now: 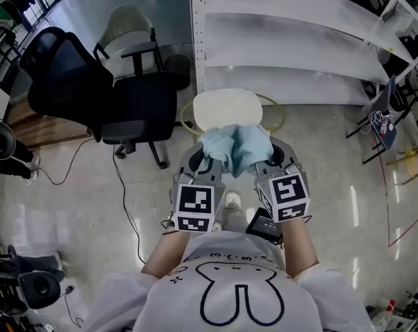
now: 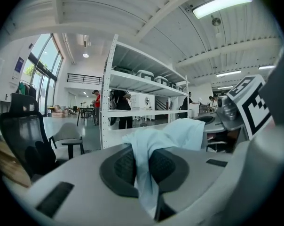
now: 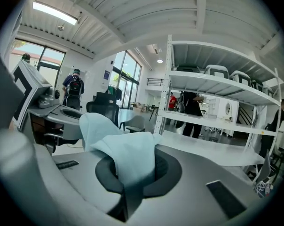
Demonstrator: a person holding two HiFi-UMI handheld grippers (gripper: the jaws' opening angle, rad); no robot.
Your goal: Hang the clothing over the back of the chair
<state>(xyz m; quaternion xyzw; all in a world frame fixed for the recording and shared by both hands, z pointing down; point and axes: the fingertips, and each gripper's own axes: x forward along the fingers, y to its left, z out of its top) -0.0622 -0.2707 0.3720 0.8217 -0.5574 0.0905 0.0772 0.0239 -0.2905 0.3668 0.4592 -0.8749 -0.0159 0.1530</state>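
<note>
Both sets of jaws are clenched on the pale blue clothing: left gripper pinches one side, right gripper the other, over the near edge of the white chair.

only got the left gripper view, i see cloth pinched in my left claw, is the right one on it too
observer: Yes. In the right gripper view, the right claw is shut on the same light blue clothing.
operator: where's the chair i'm meant to hang it on
observer: The head view shows a white chair directly ahead of the person, just past the clothing.
operator: is the cloth over it
observer: Not yet. It is bunched up between the left claw and the right claw. From above it overlaps the chair's near edge, but I can't tell whether it touches.
</note>
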